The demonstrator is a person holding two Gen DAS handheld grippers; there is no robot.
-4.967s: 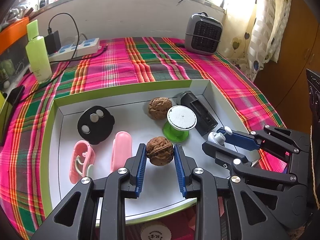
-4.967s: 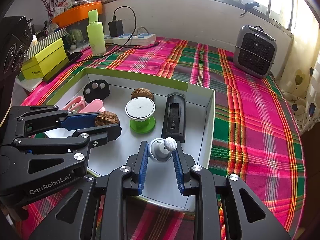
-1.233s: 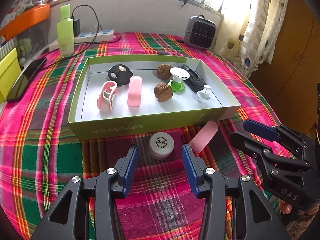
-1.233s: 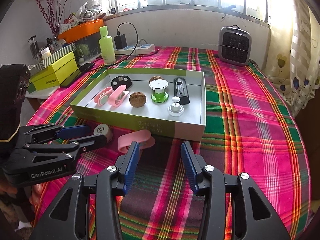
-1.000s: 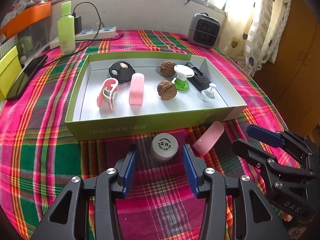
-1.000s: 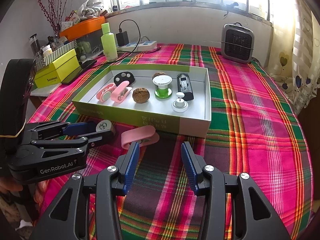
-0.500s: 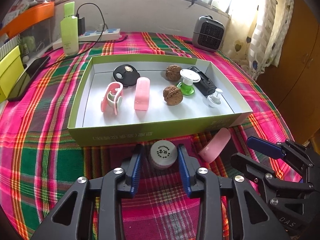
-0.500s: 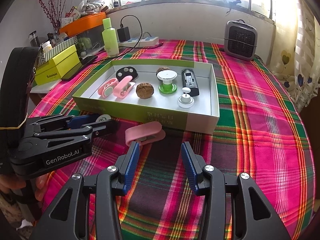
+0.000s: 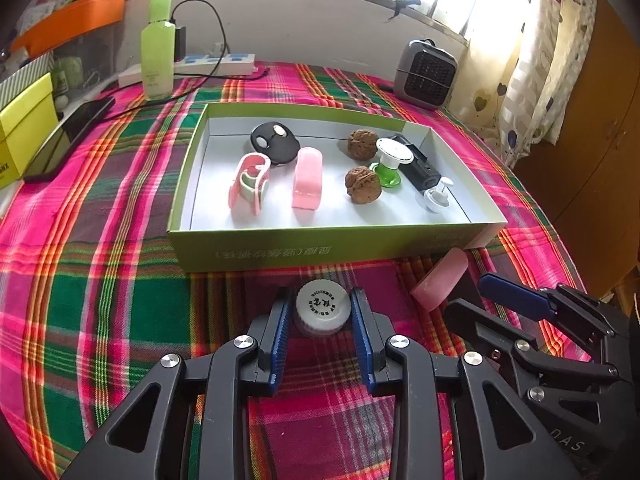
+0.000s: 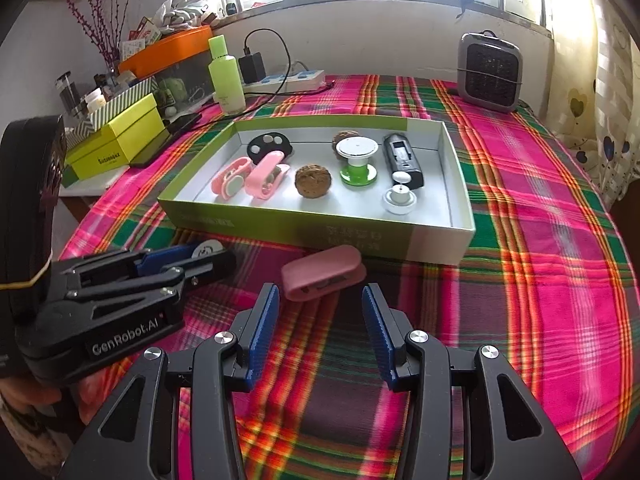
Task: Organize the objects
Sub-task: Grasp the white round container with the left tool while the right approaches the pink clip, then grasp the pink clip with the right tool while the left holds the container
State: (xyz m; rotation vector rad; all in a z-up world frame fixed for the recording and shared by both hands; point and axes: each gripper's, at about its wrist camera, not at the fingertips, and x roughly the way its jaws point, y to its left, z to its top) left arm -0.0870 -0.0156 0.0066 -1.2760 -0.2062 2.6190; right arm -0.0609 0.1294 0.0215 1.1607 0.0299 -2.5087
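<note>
The box (image 9: 328,250) sits on the plaid cloth (image 9: 100,280) with its goods set out in a row: 2 walnuts (image 9: 363,189), a green-footed knob (image 9: 390,160), a black remote (image 9: 418,168), a small white pump top (image 9: 437,199), a black fob (image 9: 275,143) and 2 pink clips (image 9: 307,178). Just outside its near wall lie the 2 leftovers. The white jar (image 9: 323,308) stands upright on the cloth, and the left claw (image 9: 320,316) has its blue pads against both sides of the lid, so it looks closed on the jar, low enough to lift it straight up over the wall. The pink case (image 10: 323,272) lies flat, close to the box's near wall. The right claw (image 10: 320,316) hangs wide apart just short of it, holding nothing, lined up to close on it. Judging by the spare floor inside, both pieces belong in the box next.
</note>
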